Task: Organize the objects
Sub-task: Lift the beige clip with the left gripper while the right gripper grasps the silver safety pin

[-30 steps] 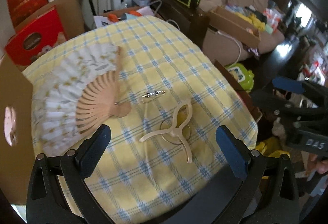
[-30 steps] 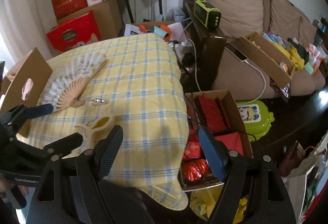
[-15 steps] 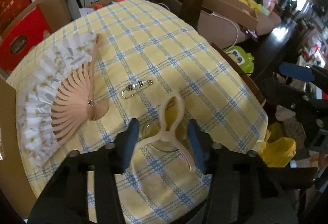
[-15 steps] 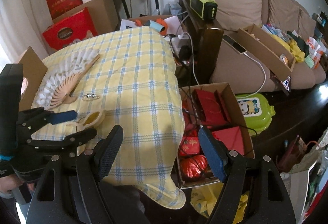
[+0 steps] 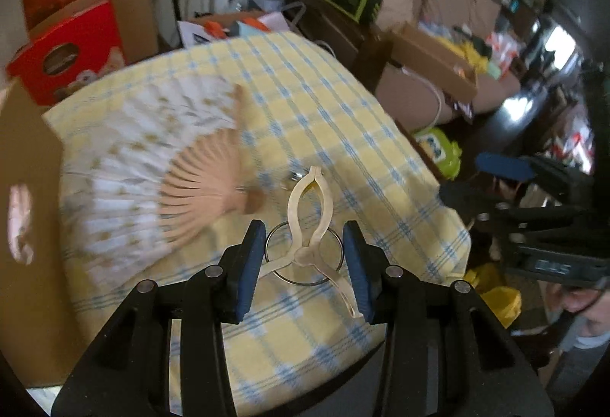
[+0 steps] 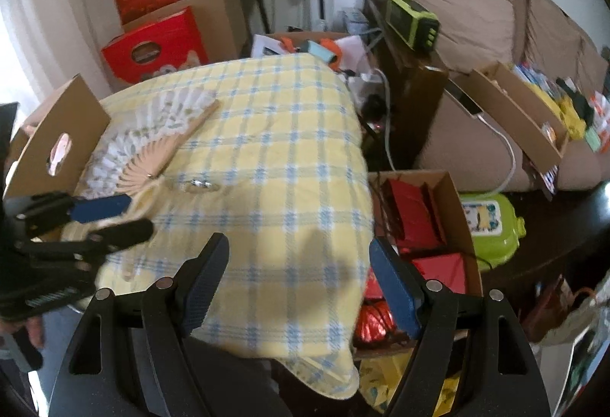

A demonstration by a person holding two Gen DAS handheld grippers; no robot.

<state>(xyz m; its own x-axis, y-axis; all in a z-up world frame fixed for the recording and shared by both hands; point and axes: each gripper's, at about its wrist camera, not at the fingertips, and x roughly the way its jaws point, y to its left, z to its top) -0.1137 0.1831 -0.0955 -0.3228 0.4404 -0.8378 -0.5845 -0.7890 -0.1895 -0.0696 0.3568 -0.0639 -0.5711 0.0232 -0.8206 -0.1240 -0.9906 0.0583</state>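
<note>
A cream plastic clothes peg with a metal ring (image 5: 310,226) sits between the blue pads of my left gripper (image 5: 305,256), which is shut on it just above the yellow checked tablecloth (image 5: 343,134). An open white and wooden folding fan (image 5: 160,165) lies to its left. A small silver clip (image 6: 198,183) lies near the fan's pivot. My right gripper (image 6: 299,283) is open and empty, over the cloth's near right corner. In the right wrist view the left gripper (image 6: 103,218) is at the left.
A cardboard box flap (image 5: 23,188) stands at the table's left. Red boxes (image 6: 152,47) and speakers stand behind. An open box of red packets (image 6: 419,218) and a green case (image 6: 492,222) sit on the floor right of the table, before a sofa (image 6: 476,20).
My left gripper has moved down and forward over the peg and its jaws have narrowed from wide open to shut on it. The right gripper has shifted slightly.
</note>
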